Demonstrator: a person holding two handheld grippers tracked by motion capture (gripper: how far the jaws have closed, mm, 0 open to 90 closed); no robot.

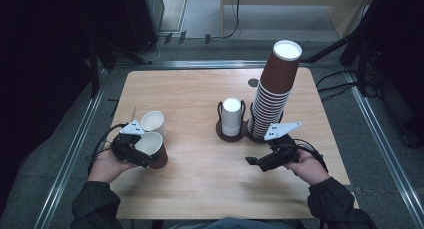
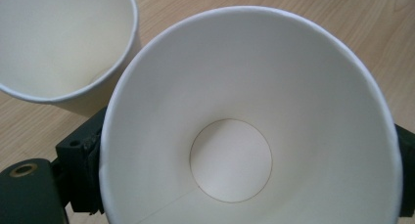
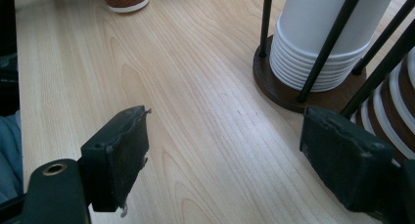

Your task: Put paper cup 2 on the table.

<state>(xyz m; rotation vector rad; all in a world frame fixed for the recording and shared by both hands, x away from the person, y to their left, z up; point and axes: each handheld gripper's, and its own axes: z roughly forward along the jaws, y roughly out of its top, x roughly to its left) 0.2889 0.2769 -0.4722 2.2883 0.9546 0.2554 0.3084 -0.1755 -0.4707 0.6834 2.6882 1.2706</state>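
**Brown cup in the left tongs, near the table's 8 o'clock corner**

The left tongs (image 1: pixel 145 156) have a brown cup (image 1: pixel 152 151) between the jaws, white inside and empty. Can't tell if the pads actually press on it or just flank it. A second cup (image 1: pixel 152 121) sits just beside it at 12 o'clock, also empty. Both are close to the table (image 1: pixel 200 189) edge at 9 o'clock. Open wood toward 3 o'clock. The right tongs (image 3: pixel 220 160) are apart, holding nothing. The rack (image 3: pixel 288 94) holds white cups (image 3: pixel 318 38) and a tall brown stack (image 1: pixel 272 94).
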